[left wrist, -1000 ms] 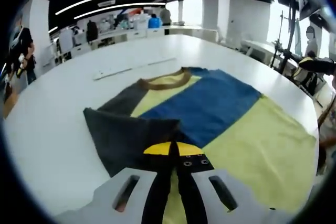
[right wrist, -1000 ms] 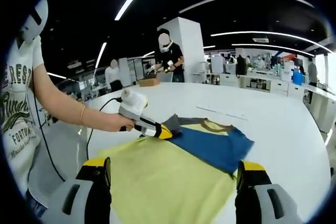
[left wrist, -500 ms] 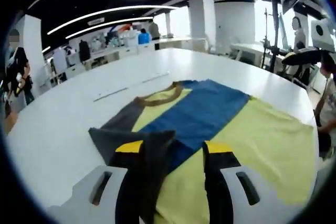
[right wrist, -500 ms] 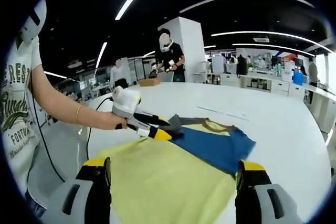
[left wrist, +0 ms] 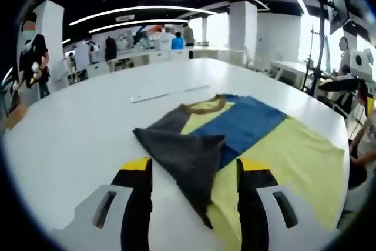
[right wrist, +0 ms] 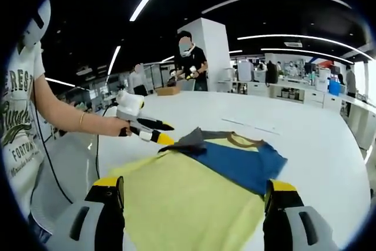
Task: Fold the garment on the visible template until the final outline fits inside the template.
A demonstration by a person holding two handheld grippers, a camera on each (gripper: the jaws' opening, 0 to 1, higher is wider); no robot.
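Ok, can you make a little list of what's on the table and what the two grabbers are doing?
table: white
shirt: yellow and blue, brown collar, lying on the table
sleeve: dark grey, folded in over the shirt
left gripper: jaws open, apart from the sleeve
right gripper: jaws open over the yellow part, holding nothing

Ppl standing at far desks, white pillar, ceiling strip lights.
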